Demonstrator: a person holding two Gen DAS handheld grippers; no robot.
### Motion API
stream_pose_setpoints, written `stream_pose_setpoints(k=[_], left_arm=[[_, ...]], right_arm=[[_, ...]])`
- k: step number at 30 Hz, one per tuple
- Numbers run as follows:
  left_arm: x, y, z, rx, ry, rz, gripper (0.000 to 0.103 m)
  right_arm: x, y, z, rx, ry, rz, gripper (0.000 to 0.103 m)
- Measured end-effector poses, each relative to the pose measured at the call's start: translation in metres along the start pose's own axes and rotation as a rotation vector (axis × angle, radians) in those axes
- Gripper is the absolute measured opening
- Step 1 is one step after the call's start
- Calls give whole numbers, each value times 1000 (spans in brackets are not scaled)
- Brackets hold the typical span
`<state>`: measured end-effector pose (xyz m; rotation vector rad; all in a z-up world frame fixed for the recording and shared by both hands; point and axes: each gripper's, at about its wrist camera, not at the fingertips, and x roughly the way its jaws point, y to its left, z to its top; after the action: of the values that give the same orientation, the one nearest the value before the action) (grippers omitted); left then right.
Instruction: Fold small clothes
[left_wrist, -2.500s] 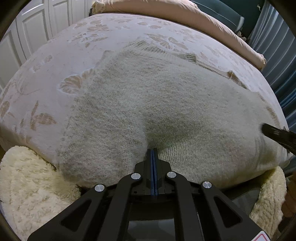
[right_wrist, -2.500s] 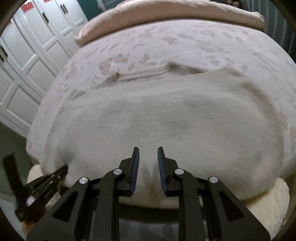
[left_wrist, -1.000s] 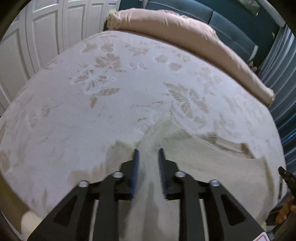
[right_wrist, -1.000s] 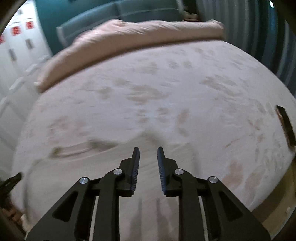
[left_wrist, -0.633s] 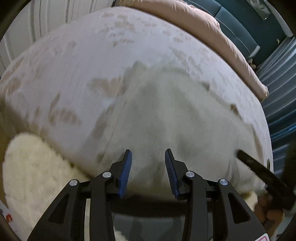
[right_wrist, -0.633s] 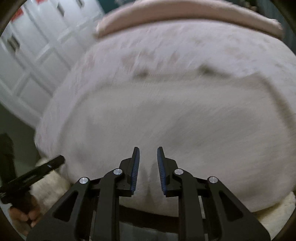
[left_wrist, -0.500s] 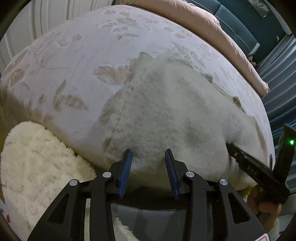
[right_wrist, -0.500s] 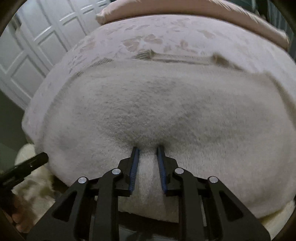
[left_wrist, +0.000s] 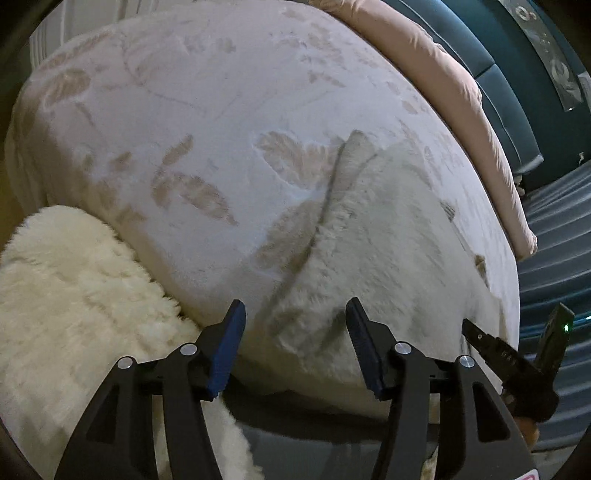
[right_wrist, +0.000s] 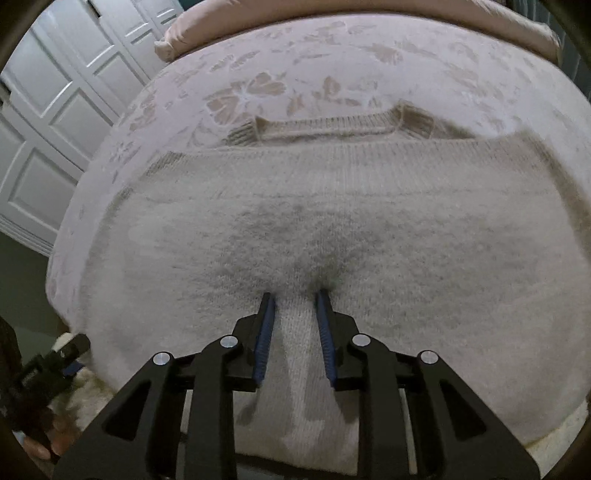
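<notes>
A cream knit sweater (right_wrist: 332, 221) lies folded on the bed, its ribbed collar (right_wrist: 332, 123) at the far side and its near fold hanging over the bed's front edge. My right gripper (right_wrist: 293, 299) is open, its fingers pressed into the sweater's near edge with a strip of knit between them. My left gripper (left_wrist: 295, 314) is open wide at the sweater's (left_wrist: 388, 240) left front corner, not touching it. The right gripper (left_wrist: 509, 354) shows at the right of the left wrist view.
The bed has a pale floral cover (left_wrist: 184, 129) and a pink rolled duvet (left_wrist: 461, 81) at the far side. A fluffy white rug (left_wrist: 74, 295) lies below the bed's front edge. White wardrobe doors (right_wrist: 55, 110) stand left; blue curtains (left_wrist: 554, 240) hang right.
My left gripper let go of the sweater's front edge, swung forward over the bed and back, and opened wide at the left corner. My right gripper pushed into the near edge.
</notes>
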<state>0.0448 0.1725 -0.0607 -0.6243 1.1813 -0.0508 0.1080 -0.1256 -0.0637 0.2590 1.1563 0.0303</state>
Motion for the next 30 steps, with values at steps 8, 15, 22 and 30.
stream_pose_setpoints(k=[8, 15, 22, 30], left_arm=[[13, -19, 3, 12, -7, -37, 40], [-32, -74, 3, 160, -89, -144, 15], [-82, -188, -28, 441, -153, -248, 13], [-27, -304, -107, 708, -6, -327, 11]], right_arm=[[-1, 2, -4, -11, -24, -2, 24], [-15, -4, -9, 17, -74, 37, 31], [-72, -57, -45, 159, -166, 119, 37], [-115, -148, -95, 325, -209, 40, 39]])
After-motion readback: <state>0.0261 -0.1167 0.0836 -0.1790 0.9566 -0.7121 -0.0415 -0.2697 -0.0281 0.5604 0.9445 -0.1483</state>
